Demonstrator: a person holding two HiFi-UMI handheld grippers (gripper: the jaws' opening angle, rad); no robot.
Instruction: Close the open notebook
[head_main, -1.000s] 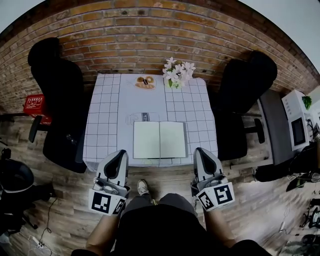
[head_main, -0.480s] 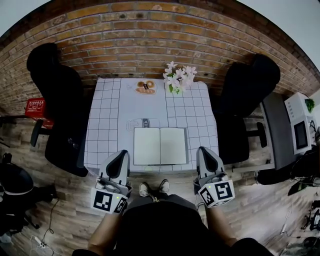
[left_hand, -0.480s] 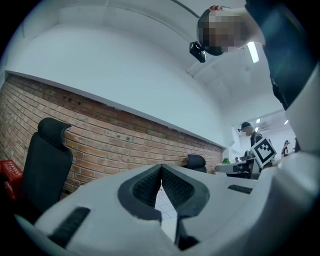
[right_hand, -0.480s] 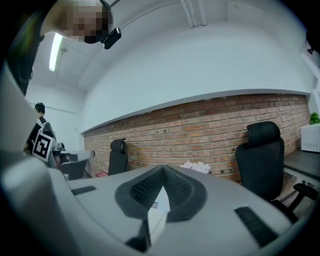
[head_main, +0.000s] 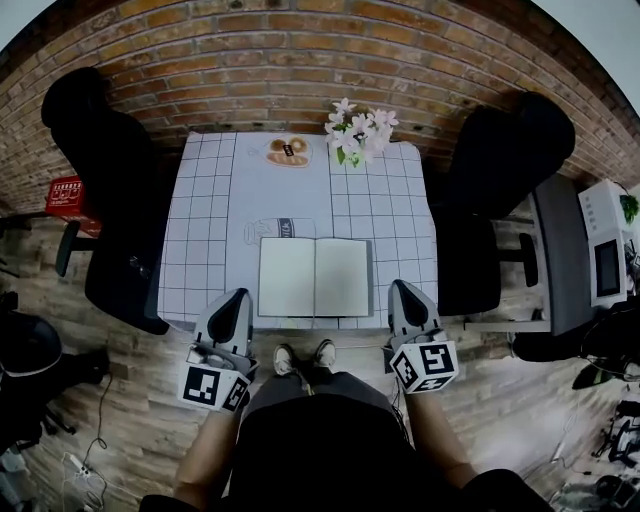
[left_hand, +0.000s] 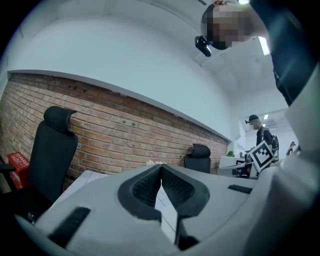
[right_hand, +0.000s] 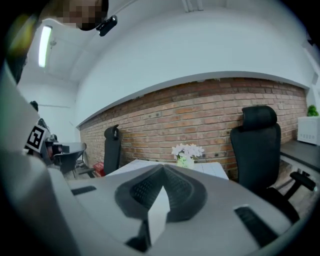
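Note:
The open notebook (head_main: 314, 277) lies flat, blank white pages up, near the front edge of the table with the grid cloth (head_main: 200, 250). My left gripper (head_main: 237, 295) hovers off that front edge, left of the notebook, jaws shut and empty. My right gripper (head_main: 399, 286) hovers at the front edge just right of the notebook, also shut and empty. Neither touches the notebook. In the left gripper view the left gripper (left_hand: 160, 168) has its pads meeting at the tip. The right gripper (right_hand: 163, 168) shows the same in the right gripper view. Both bodies hide the notebook there.
White flowers in a pot (head_main: 357, 132) and a plate of pastries (head_main: 288, 151) stand at the table's far edge. Black office chairs flank the table on the left (head_main: 100, 190) and on the right (head_main: 505, 165). A brick wall (head_main: 300, 60) runs behind. A red crate (head_main: 67, 196) sits on the floor.
Both grippers have sunk a little and stayed by the table's front edge, the right one more. The notebook lies open as before.

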